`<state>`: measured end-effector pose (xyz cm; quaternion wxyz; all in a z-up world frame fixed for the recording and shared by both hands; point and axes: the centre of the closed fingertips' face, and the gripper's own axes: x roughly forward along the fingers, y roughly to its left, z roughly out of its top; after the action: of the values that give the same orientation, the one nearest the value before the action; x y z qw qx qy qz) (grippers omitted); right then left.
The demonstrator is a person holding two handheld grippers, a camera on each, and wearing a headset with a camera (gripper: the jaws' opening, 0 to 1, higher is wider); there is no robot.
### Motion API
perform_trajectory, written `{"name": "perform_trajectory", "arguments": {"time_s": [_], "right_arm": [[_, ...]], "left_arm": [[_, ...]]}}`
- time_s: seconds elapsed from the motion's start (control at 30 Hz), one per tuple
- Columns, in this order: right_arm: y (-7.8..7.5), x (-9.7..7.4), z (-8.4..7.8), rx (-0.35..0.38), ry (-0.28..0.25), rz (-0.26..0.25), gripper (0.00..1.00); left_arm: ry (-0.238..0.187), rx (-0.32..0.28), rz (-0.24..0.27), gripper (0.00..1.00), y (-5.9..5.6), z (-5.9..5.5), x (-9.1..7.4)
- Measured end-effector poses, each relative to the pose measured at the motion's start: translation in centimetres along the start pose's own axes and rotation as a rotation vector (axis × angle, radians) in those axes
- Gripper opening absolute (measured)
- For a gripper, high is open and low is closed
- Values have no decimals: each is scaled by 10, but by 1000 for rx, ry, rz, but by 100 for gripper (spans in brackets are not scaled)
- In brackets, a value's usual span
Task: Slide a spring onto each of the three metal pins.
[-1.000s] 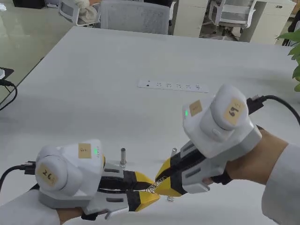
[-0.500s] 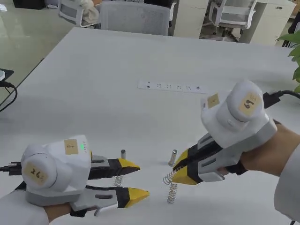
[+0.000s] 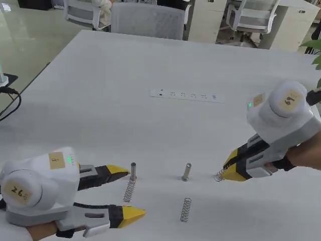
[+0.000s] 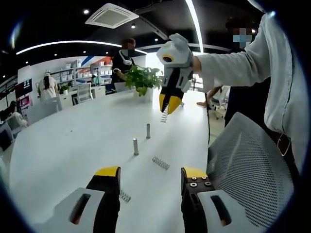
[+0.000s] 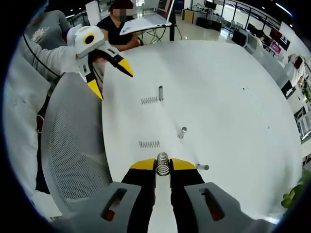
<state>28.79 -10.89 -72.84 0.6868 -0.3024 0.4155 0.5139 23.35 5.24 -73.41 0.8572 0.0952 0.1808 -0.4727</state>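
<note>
Two metal pins stand on the white table: one (image 3: 133,169) by my left gripper, another (image 3: 186,171) in the middle. A third pin (image 5: 202,167) lies on its side just right of my right gripper's jaws. One loose spring (image 3: 129,190) lies beside the left pin, and a second spring (image 3: 185,209) lies nearer me. My right gripper (image 3: 226,171) is shut on a third spring (image 5: 163,163), held low over the table right of the middle pin. My left gripper (image 3: 126,194) stands open at the lower left, its jaws on either side of the first loose spring without touching it.
A white power strip (image 3: 186,94) lies across the table (image 3: 100,90) beyond the pins. Office chairs (image 3: 145,20) stand at the far edge. A black cable (image 3: 10,100) hangs off the left side. People stand around a plant (image 4: 141,77) in the background.
The grippers were tip to tip around a spring. They have parted: the left drew back to the left and opened, the right moved off to the right carrying the spring.
</note>
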Motion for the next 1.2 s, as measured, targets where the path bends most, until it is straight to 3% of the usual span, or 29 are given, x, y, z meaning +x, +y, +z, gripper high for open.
{"name": "perform_trajectory", "arguments": {"time_s": [0.4, 0.77, 1.2], "right_arm": [[-33, -6, -24, 39, 70, -68, 8], [-60, 5, -32, -26, 195, -122, 8], [-72, 24, -33, -78, 272, -104, 8]], "left_arm": [[-7, -34, 12, 61, 3, -4, -8], [-5, -61, 17, 71, 1, -7, -6], [-4, -82, 24, 73, 3, -10, -6]]}}
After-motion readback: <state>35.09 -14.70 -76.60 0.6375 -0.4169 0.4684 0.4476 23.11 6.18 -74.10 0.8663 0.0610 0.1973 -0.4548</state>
